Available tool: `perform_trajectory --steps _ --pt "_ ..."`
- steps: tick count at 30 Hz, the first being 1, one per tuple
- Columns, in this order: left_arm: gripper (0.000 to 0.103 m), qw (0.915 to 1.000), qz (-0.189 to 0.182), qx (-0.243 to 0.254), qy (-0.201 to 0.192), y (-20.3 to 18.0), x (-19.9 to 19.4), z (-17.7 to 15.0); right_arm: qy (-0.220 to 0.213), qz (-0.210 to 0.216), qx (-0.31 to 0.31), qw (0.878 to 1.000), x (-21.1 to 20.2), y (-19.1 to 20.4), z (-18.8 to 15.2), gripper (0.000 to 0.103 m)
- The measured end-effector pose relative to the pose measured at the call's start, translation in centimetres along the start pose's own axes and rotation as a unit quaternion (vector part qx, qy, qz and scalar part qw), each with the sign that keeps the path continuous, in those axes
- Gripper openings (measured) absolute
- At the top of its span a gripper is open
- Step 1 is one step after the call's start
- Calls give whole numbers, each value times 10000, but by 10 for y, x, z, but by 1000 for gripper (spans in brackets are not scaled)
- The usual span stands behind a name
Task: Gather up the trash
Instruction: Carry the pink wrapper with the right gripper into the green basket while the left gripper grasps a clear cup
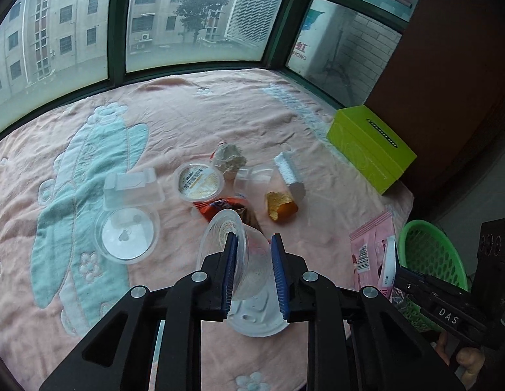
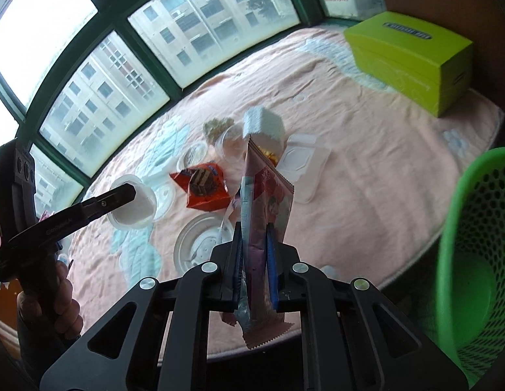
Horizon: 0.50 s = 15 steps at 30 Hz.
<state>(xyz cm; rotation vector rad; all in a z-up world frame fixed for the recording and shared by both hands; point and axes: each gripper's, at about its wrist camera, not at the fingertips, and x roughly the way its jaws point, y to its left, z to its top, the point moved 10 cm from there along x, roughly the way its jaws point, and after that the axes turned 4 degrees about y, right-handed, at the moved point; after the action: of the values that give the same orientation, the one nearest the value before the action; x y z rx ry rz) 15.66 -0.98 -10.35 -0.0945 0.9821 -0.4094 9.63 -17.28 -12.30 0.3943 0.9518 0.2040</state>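
"DAS" reads on the right gripper [image 2: 255,254], clamped on a pink wrapper [image 2: 267,215], while the left gripper [image 1: 254,260] pinches a clear plastic cup [image 1: 249,260].

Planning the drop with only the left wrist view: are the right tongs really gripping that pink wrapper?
Observer: Yes. The right tongs are shut on the pink wrapper around its middle, and both ends stick out.
Operator: Is the wrapper dragging on anything?
Observer: No, it hangs clear above the cloth.
Operator: Can you see into the basket?
Observer: Yes. The green basket stands just right of those tongs, and what shows of its inside looks bare.
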Motion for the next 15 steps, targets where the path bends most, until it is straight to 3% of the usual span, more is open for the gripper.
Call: perform_trajectory --steps 7,15 --pt "21 9972 -555 492 25 -77 6 10 -595 -498 215 9968 -59 -43 8 13" --pt "21 9864 -1146 1175 116 -174 17 12 -1007 -1275 639 9846 -115 -111 -2 13"
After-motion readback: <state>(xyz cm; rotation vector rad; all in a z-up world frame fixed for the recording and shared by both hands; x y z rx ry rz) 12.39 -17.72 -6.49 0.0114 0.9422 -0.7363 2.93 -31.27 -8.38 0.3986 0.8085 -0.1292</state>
